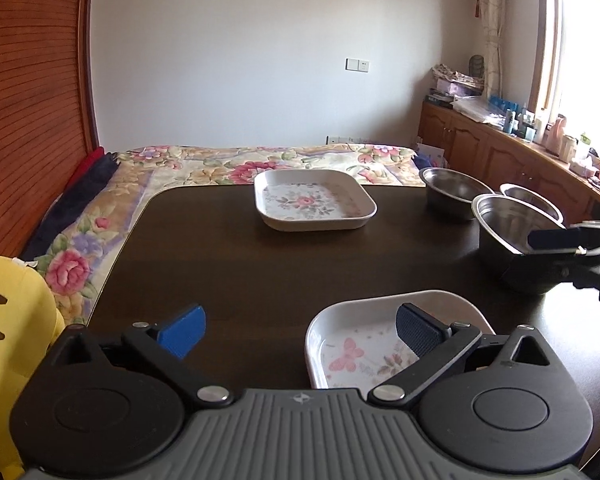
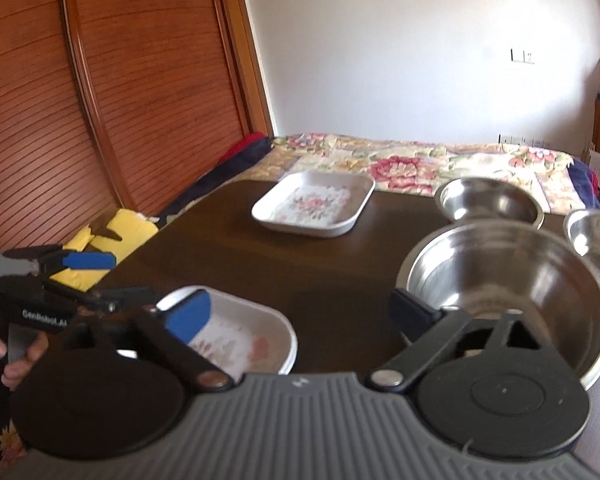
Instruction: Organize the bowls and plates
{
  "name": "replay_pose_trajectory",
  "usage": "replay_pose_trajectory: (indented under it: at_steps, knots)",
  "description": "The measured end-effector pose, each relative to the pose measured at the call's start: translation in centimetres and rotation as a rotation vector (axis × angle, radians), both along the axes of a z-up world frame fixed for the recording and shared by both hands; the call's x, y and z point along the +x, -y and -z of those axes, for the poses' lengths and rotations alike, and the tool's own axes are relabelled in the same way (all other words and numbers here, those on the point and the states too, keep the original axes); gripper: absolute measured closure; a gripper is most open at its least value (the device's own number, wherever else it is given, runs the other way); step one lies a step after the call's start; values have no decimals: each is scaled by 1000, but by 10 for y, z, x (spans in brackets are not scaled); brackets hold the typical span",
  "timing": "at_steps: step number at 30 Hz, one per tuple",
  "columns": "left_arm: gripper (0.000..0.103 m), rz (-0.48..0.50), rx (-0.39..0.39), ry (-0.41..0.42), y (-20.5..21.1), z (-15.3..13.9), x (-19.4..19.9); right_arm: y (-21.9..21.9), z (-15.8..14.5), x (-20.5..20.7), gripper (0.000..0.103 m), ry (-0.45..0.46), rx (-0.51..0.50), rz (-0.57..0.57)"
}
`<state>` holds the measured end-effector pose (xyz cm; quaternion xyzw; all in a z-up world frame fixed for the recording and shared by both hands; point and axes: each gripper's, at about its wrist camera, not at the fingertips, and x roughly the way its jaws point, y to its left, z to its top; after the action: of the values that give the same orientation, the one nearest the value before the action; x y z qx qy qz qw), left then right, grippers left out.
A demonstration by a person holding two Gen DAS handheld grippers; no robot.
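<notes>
I'm hovering both tongs wide open and empty, the left gripper [image 1: 300, 330] nearer the near plate [image 1: 364, 344] just right of it, the right gripper [image 2: 304, 312] beside the big steel bowl [image 2: 512, 280].

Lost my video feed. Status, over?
Left gripper open over near white floral plate. Right gripper open beside large steel bowl. Dark table unobstructed between them.

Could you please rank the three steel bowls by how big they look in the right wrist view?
1. Near bowl, by far the largest, though closest to the camera.
2. Far bowl.
3. Right-edge bowl, cropped, so its rank is unsure.
</notes>
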<state>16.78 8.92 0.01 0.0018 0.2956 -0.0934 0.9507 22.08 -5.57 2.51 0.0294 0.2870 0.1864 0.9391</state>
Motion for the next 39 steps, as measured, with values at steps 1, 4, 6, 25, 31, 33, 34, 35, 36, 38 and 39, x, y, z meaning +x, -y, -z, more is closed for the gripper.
replay_pose_trajectory:
  at_steps: [1,4,6,25,31,33,34,35,36,38,39]
  knots:
    - [0,3,0,1,1,-1,1,1,-2,1,1,7,-5,3]
    - [0,-4,-4,9,1,-3,2,1,-6,8,0,14,-15,8]
    - [0,-7,1,13,3,-5,4,1,-8,12,0,15,-22,9]
    - [0,-5,70,73,-12,-39,56,-10,-39,62,0,9,-99,-44]
    - [0,41,37,86,-21,-48,80,-17,-43,92,0,-1,-150,-50]
    - [0,50,30,81,-21,-49,89,-18,-40,104,0,-35,-166,-50]
    - [0,57,23,76,-22,-49,94,-17,-38,111,0,-61,-164,-56]
    - [0,64,15,70,-23,-48,99,-17,-36,118,0,-92,-162,-65]
    - [0,67,10,61,-23,-47,104,-17,-35,124,0,-111,-161,-66]
    - [0,71,7,46,-24,-46,114,-18,-33,134,0,-135,-167,-57]
    - [0,73,6,38,-24,-44,120,-19,-33,140,0,-141,-171,-47]
